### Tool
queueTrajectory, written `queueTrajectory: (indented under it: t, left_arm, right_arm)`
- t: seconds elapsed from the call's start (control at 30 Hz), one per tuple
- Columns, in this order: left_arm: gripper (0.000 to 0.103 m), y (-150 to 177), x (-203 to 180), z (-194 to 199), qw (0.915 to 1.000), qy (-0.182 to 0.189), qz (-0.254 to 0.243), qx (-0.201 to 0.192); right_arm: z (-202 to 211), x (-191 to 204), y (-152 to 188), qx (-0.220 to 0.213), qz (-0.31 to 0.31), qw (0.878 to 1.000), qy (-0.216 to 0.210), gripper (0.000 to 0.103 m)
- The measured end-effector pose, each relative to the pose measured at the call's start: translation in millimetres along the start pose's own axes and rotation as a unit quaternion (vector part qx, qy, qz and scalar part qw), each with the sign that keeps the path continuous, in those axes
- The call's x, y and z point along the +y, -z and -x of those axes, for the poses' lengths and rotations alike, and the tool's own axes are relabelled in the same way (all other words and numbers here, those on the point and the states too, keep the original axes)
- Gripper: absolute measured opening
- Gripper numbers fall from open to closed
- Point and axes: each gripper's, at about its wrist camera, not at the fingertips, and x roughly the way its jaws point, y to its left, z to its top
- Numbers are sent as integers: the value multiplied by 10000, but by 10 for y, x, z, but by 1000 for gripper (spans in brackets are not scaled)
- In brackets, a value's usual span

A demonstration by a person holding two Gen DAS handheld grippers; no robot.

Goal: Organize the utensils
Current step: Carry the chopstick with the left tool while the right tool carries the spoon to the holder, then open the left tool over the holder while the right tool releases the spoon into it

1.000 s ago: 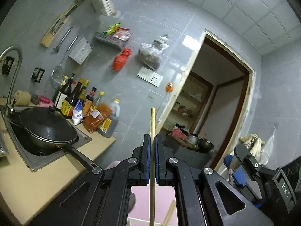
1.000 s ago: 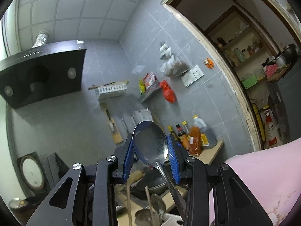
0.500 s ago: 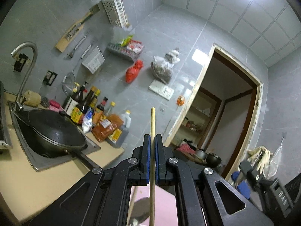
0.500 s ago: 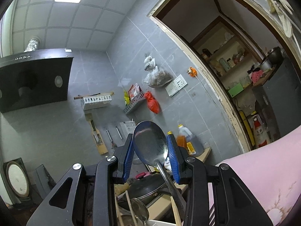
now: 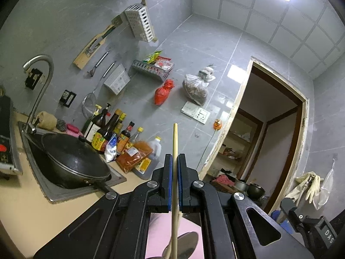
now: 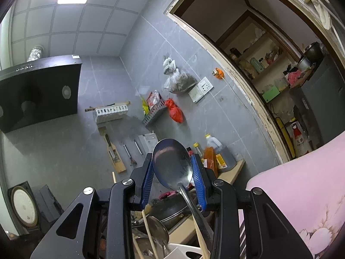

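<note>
Left wrist view looks up along the left gripper (image 5: 175, 166), whose blue-padded fingers (image 5: 169, 181) are pressed tight on a thin wooden chopstick (image 5: 174, 142) standing upright between them, its tip poking above the jaws. Behind it a black wok (image 5: 73, 159) sits in the sink (image 5: 54, 194) under a curved faucet (image 5: 39, 82), and a row of sauce bottles (image 5: 112, 131) lines the tan counter (image 5: 25, 211) against the grey tiled wall. Their labels are too small to read. At lower right, a black device carries the letters "DAS" (image 5: 328, 235).

From the right wrist camera, the right gripper (image 6: 173, 172) is clamped on the bowl of a metal spoon (image 6: 171, 164), the handle running down between the blue pads. Below it, more spoons and chopsticks stand in a white utensil holder (image 6: 183, 251). A black range hood (image 6: 38, 90) hangs at left, and a red bottle (image 6: 298, 138) with Chinese characters stands by the doorway, the writing not legible
</note>
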Motion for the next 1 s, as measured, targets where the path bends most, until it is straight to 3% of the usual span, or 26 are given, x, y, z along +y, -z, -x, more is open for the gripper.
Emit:
queueTrajectory:
  t: [0.3,0.47,0.73,0.93,1.0]
  left_arm:
    - [3,186,-71,55,9997,-54,-249,10]
    - [3,323,-125,92,9981,-76,-557,243]
    - [3,597,-210,162,9905,-48,-1090,832]
    - [3,665,-230,225,9875,51,-1146,1078]
    - [4,668,-224,248,9866,86,-1123,1178]
  right_arm:
    - [-15,-44,95,133,4,9999,88,32]
    - [-5,-51,146,246,45,9995,178,32]
    - [9,1,225,546,475,9947,736,32]
    - [40,38,285,782,837,9870,1128,33]
    - [51,59,291,813,933,9851,1196,38]
